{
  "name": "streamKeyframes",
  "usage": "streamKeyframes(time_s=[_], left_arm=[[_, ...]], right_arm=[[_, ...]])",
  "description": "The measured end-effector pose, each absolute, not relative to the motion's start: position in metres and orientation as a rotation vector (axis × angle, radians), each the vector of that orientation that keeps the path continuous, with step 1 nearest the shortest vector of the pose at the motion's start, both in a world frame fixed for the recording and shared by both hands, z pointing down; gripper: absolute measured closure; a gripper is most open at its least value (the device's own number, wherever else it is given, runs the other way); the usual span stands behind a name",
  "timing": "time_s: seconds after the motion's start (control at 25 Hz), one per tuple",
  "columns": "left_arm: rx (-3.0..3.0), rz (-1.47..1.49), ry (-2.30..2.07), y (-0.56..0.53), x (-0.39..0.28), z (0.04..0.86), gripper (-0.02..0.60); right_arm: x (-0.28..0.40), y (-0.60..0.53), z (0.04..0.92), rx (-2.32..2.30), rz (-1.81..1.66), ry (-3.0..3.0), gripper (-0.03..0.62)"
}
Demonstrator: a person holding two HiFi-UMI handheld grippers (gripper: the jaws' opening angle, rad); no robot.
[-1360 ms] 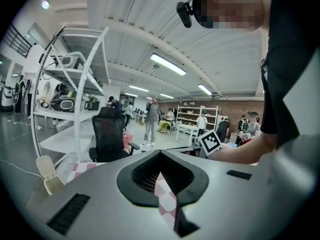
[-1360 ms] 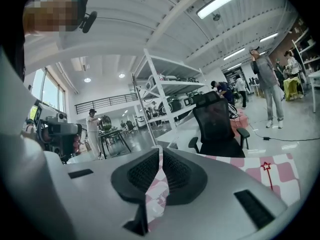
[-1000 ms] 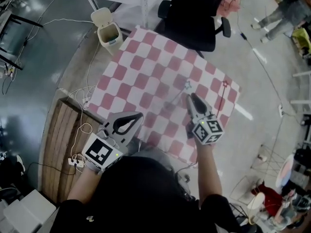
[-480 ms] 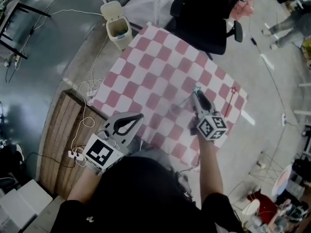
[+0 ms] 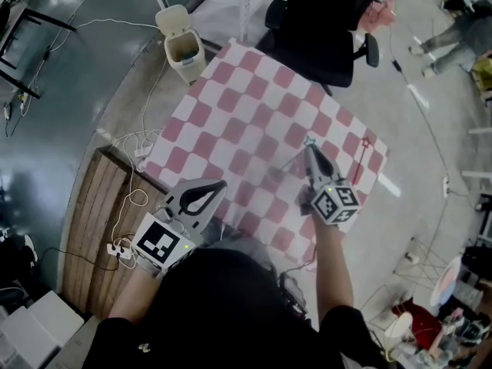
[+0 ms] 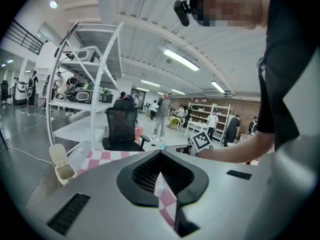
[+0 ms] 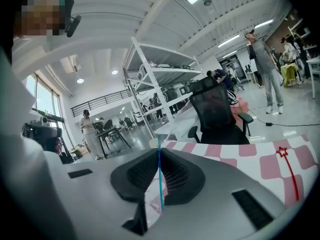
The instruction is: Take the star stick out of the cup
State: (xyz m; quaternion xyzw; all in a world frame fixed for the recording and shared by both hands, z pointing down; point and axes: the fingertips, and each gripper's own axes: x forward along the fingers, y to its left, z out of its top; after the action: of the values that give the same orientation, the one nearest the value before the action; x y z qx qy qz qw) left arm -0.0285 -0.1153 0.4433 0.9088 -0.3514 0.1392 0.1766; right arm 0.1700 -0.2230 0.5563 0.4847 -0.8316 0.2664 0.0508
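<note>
Two tongs: right gripper [image 5: 312, 152] was closing on the blue star stick [image 7: 160, 184], left gripper [image 5: 218, 184] was pinched shut, empty.

Checkered table [image 5: 246, 121] carries a red star stick [image 5: 361, 158].

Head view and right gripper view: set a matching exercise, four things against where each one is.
Things:
1. blue star stick
2. red star stick
3. waste bin
4. office chair

Places:
A. on the floor by the table's corner
B. lying flat on the checked tablecloth
C. at the table's far edge
D. between the right gripper's jaws

Pairs: 1-D, 2-B, 3-A, 4-C. The right gripper's jaws are closing on the blue star stick.
</note>
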Motion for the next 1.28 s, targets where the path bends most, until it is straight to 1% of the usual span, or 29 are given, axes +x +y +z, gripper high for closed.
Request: streamKeyframes(time_s=[0.32, 0.64, 1.0, 1.28], left_arm=[[2.628, 0.381, -0.961, -0.119, -0.023, 0.431, 0.541], [2.727, 0.276, -0.864, -0.123, -0.012, 0.415, 0.541], [2.805, 0.204, -0.746, -0.138, 0.004, 0.392, 0.541], [2.843, 0.125, -0.628, -0.138, 0.017, 0.376, 0.541]], right_arm=[[0.174, -0.212, 0.507, 1.525, 0.718, -2.585, 0.563], [0.179, -0.189, 0.424, 1.601, 0.544, -2.651, 0.564], [0.196, -0.141, 0.335, 1.737, 0.367, -2.662, 0.565], [0.216, -0.095, 0.302, 1.895, 0.271, -2.577, 0.565]])
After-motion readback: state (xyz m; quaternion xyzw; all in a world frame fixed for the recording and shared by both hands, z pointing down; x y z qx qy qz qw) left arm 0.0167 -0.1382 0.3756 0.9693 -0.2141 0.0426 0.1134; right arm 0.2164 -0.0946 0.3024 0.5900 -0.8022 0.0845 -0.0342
